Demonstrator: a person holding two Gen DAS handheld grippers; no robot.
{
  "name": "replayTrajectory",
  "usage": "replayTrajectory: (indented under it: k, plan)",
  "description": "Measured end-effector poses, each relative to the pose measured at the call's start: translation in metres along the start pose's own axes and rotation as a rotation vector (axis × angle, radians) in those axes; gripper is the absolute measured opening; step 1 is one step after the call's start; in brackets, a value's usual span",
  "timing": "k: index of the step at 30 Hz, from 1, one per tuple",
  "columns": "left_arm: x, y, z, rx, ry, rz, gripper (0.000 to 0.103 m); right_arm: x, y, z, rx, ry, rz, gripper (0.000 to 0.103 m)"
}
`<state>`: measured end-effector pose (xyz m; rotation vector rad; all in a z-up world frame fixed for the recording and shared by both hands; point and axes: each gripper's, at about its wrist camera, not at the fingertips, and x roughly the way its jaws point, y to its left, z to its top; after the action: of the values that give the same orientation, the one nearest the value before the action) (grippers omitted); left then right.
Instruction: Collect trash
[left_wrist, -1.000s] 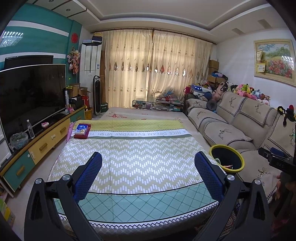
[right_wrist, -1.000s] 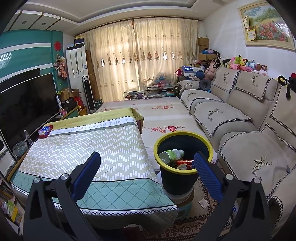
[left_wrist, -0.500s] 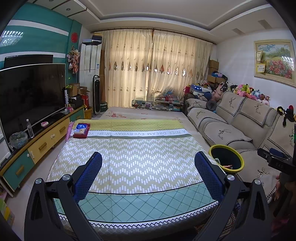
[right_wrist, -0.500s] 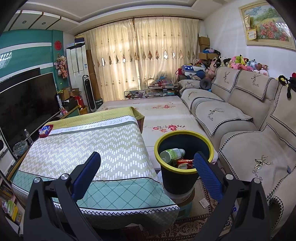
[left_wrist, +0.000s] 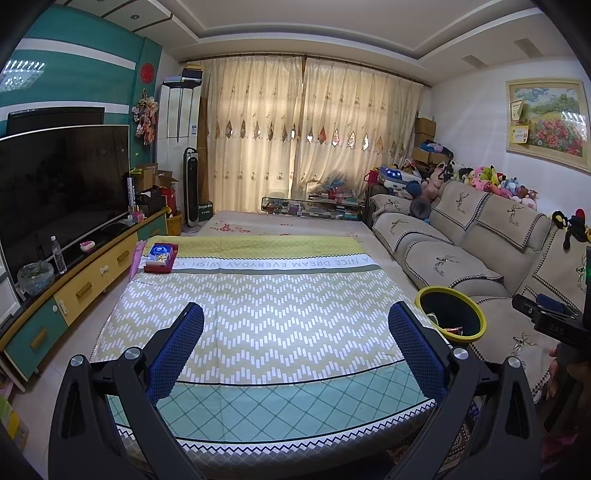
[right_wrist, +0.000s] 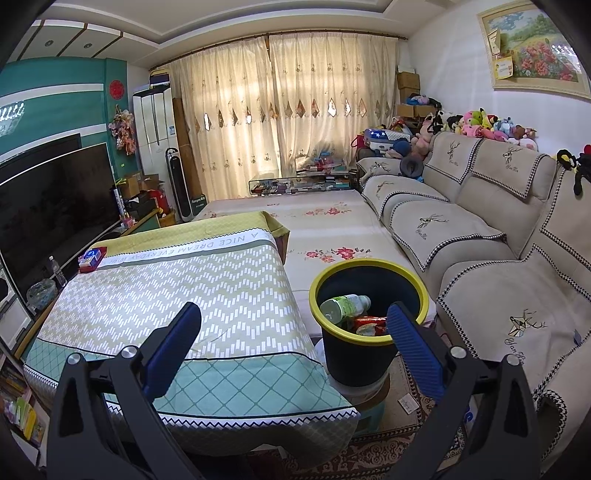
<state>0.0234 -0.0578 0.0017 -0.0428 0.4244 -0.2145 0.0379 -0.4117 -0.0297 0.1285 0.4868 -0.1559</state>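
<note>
Closest to each camera, two black gripper frames with blue textured pads fill the bottom of the view: the left gripper (left_wrist: 295, 339) and the right gripper (right_wrist: 293, 338) both have their fingers spread wide and hold nothing. Beyond the left gripper's fingers stretches a low table draped in a green and cream zigzag-patterned cloth (left_wrist: 266, 295), bare of rubbish as far as can be seen. Just past the right gripper's right finger stands a dark round waste bin with a yellow rim (right_wrist: 369, 264), touching the table's right corner; inside lie a clear plastic bottle with a green label (right_wrist: 343, 306) and a red crinkled wrapper (right_wrist: 369, 325). Collecting looks nearly or fully done, so the useful step is probably a slow sweep for leftovers. At the table's far left corner, beyond the left finger, sits a red tray holding a blue and white packet (left_wrist: 159, 255); whether that is trash cannot be told. The open tabletop gives free room between the fingers; the narrow gap between bin and beige cushioned sofa (right_wrist: 480, 236) on the right is tight.
</note>
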Motion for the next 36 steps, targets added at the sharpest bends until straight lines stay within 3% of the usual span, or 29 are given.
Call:
replayTrajectory:
  k: [36]
  plan:
    - [0.0081, -0.0001, -0.0073, 0.000, 0.013, -0.012, 0.098, 0.0048, 0.0017, -0.0092, -0.004, 0.014, 0.006, 0.096]
